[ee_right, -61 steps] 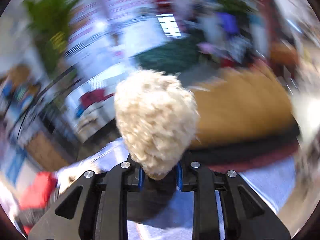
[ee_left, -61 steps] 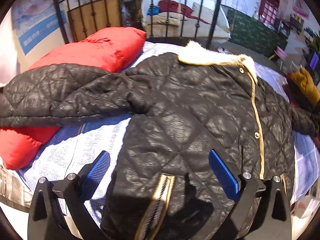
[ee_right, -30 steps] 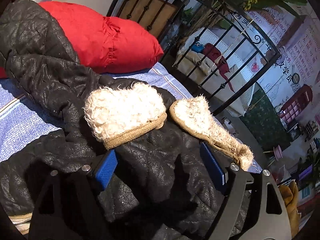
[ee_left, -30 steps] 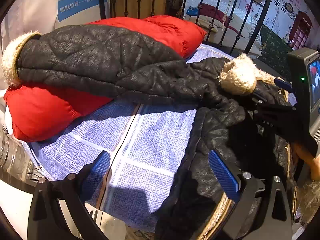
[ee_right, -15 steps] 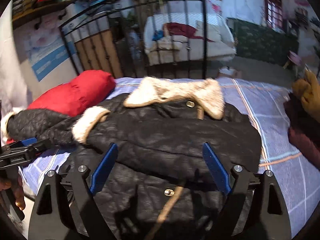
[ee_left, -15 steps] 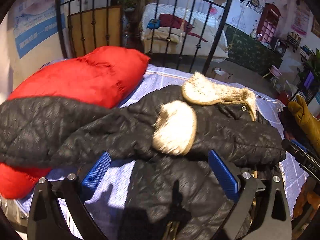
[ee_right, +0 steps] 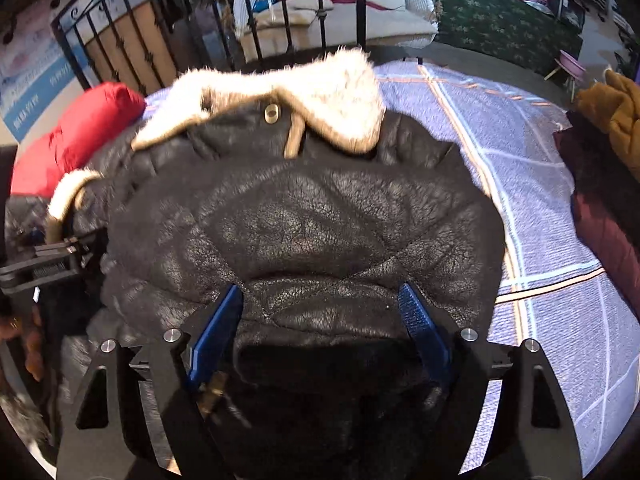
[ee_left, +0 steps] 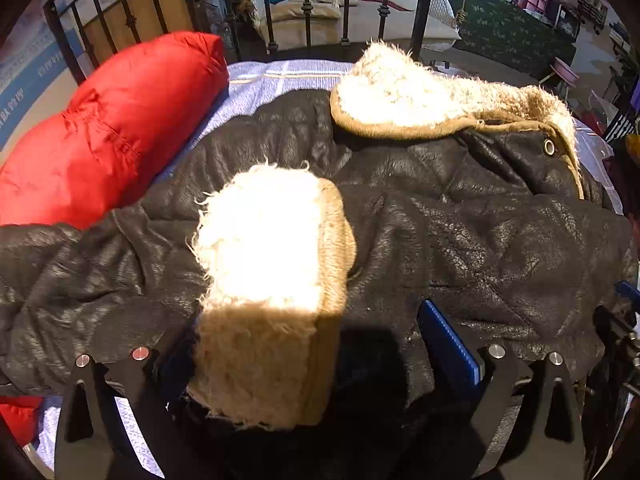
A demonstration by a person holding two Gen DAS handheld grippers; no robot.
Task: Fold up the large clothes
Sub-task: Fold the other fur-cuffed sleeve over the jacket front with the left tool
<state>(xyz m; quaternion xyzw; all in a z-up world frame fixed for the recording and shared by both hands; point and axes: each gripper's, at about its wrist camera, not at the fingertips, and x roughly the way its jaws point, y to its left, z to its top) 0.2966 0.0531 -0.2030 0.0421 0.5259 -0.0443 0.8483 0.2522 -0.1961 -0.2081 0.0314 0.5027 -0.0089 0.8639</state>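
Observation:
A black quilted jacket [ee_left: 480, 240] with a cream fur collar [ee_left: 420, 92] lies on the bed, one sleeve folded across its body. That sleeve's fur cuff [ee_left: 272, 280] lies between the wide-apart jaws of my left gripper [ee_left: 308, 320], covering the left finger; only the right blue pad [ee_left: 448, 340] shows. In the right wrist view my right gripper [ee_right: 320, 288] hangs open low over the jacket [ee_right: 304, 224], a bulge of the folded sleeve between its blue pads [ee_right: 216, 332], which do not press it. The left gripper [ee_right: 40, 260] shows at the left edge by the cuff [ee_right: 76, 188].
A red padded garment [ee_left: 112, 128] lies left of the jacket, against the black iron bed rail [ee_left: 304, 8]. Blue checked sheet [ee_right: 540, 200] is bare on the right. Dark red [ee_right: 600, 220] and mustard [ee_right: 612, 112] garments sit at the right edge.
Both grippers have swung in and come down closer over the jacket. The fur cuff, a little ahead of the left gripper before, now lies between its jaws. Both stayed open.

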